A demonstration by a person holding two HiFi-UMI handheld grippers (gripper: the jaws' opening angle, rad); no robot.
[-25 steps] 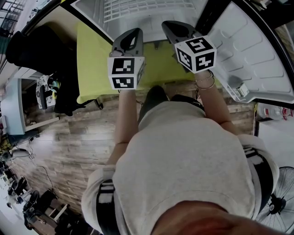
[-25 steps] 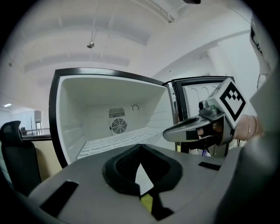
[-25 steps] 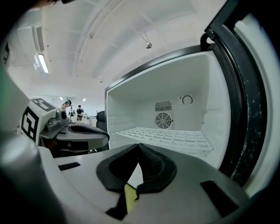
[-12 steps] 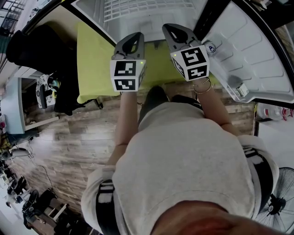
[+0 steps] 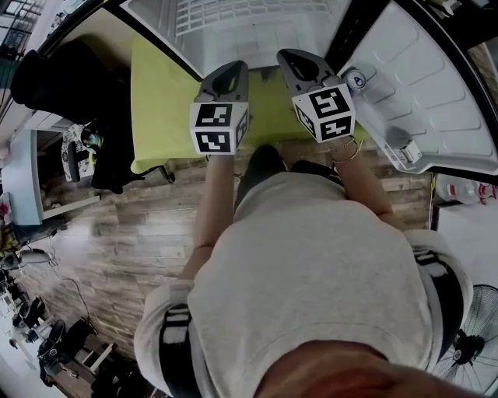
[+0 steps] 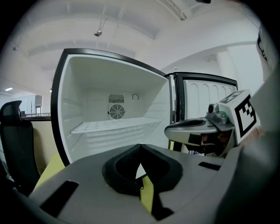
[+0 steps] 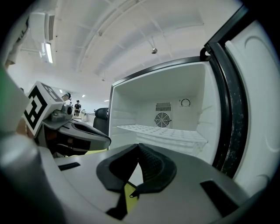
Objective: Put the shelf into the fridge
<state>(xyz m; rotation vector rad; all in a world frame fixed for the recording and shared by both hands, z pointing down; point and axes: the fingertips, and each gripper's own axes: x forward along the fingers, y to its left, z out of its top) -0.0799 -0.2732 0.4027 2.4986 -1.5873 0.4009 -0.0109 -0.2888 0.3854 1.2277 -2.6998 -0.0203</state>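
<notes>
The white fridge point(image 6: 70, 87) stands open in front of me. A white grid shelf point(image 6: 116, 125) lies level inside it, below the round fan on the back wall; it also shows as the shelf point(image 7: 162, 131) and the shelf point(image 5: 249, 15). My left gripper point(image 5: 225, 75) and right gripper point(image 5: 300, 62) hang side by side just outside the fridge's mouth, both pointing in. The left gripper point(image 6: 140, 158) is shut with nothing between its pads. The right gripper point(image 7: 139, 152) is shut and holds nothing as well. Neither touches the shelf.
The fridge door point(image 5: 424, 85) is swung open on the right, its white ribbed lining facing in. A yellow-green surface point(image 5: 159, 109) lies below the fridge front. A black chair point(image 5: 47, 78) stands to the left, a floor fan point(image 5: 475, 342) at lower right, on wooden flooring point(image 5: 117, 249).
Both grippers have drifted slightly: the left one a little to the right, the right one a little back towards me with its marker cube turned. Both jaws stayed shut.
</notes>
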